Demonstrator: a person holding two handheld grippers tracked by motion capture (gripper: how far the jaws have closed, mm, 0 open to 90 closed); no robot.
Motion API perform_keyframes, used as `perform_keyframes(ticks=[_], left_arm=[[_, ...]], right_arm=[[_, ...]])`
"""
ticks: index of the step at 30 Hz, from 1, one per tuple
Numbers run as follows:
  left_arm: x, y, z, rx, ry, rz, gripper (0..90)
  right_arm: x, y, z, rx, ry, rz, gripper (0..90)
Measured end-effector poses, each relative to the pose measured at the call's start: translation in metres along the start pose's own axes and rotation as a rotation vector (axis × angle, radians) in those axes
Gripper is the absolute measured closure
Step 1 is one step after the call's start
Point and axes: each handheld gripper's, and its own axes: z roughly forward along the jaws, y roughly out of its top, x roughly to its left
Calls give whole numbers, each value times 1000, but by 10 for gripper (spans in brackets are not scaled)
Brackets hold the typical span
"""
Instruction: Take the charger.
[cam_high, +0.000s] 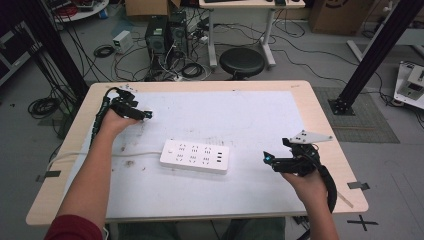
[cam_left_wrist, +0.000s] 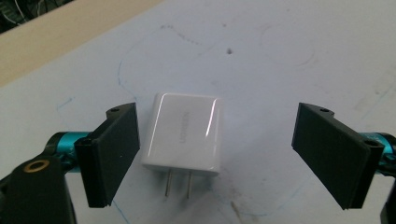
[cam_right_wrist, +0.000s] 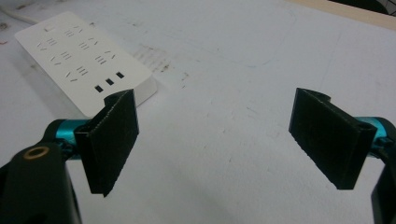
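While the left gripper stands spread around the charger lying flat on the table, right gripper spread, empty, near the power strip. Risk: off-centre closing could skid the smooth charger sideways.

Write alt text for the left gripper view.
A white plug-in charger lies flat on the white table mat between the open black jaws of the left gripper, its two metal prongs pointing toward the camera. Neither jaw touches it.
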Motion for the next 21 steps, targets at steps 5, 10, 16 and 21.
perform_keyframes(ticks=[5, 10, 16, 21], left_arm=[[9, -8, 16, 27, -6, -13, 152], [14, -13, 25, 38, 2, -18, 158], [17, -15, 28, 29, -2, -17, 183], [17, -15, 29, 23, 15, -3, 241]], right_arm=[[3, 0, -1, 2, -17, 5, 163], [5, -2, 0, 10, -28, 11, 163], [5, -2, 1, 16, -36, 18, 163], [8, 2, 4, 23, -37, 9, 163]])
